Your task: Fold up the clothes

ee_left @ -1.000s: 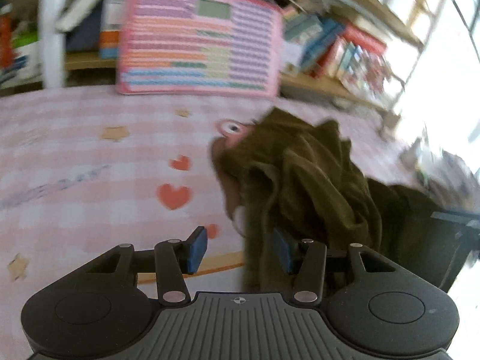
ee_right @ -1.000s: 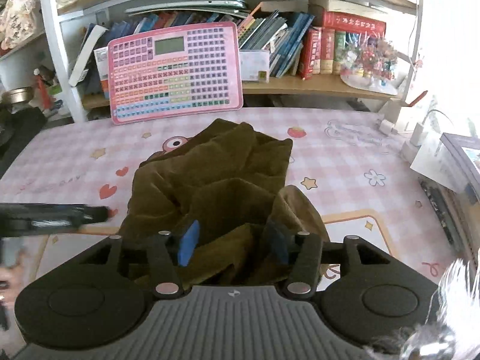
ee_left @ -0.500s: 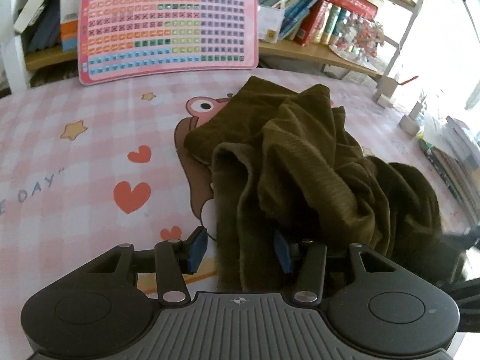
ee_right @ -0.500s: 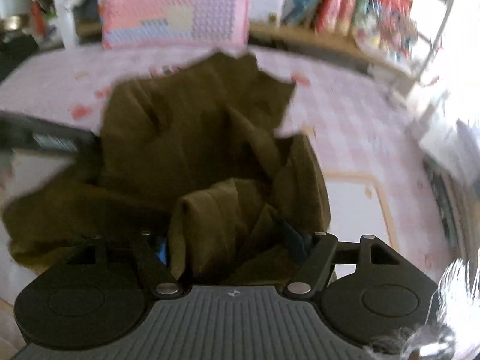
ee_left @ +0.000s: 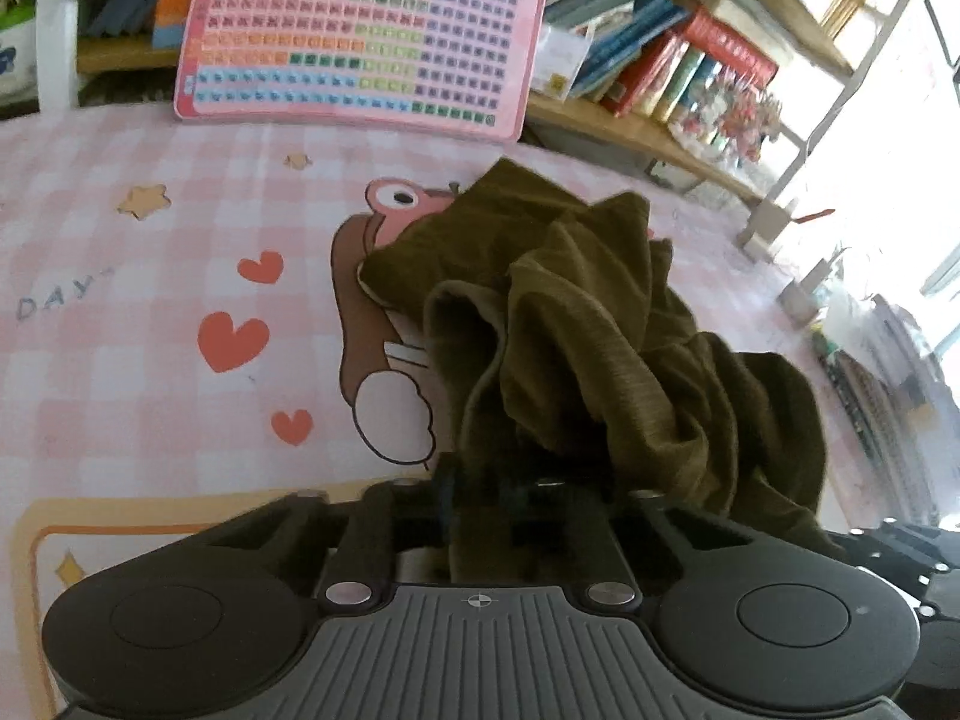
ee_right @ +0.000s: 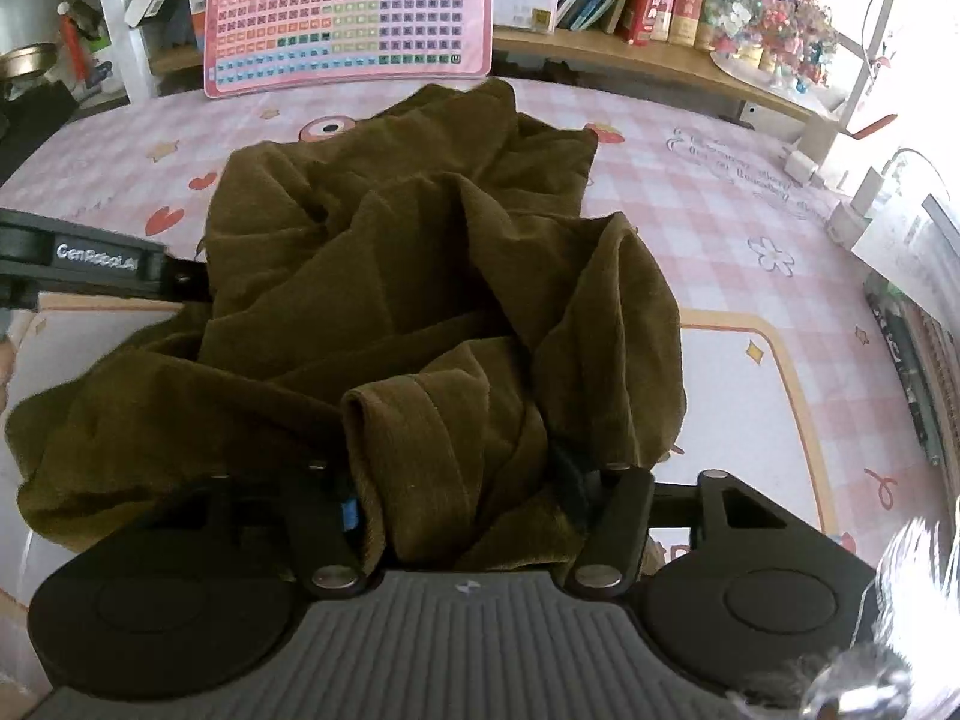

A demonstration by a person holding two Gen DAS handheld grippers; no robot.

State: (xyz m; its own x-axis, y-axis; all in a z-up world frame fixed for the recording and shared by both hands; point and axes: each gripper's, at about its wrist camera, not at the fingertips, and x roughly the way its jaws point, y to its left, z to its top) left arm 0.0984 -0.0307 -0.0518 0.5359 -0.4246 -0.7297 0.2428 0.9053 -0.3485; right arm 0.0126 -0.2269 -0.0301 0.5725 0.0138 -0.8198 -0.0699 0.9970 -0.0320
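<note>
We have the olive garment (ee_right: 384, 276) crumpled mid-frame on the counter (ee_left: 150, 276). Left tongs (ee_left: 480, 492) clamp one edge; right tongs (ee_right: 462, 498) pinch a thick bunch. It looks soft, light and floppy; we judge hems grip best.

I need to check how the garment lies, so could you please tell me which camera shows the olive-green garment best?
The right wrist view: the olive-green garment spreads nearly whole across the pink checked tablecloth. The left wrist view shows the garment side-on, bunched, its right side partly dark.
</note>
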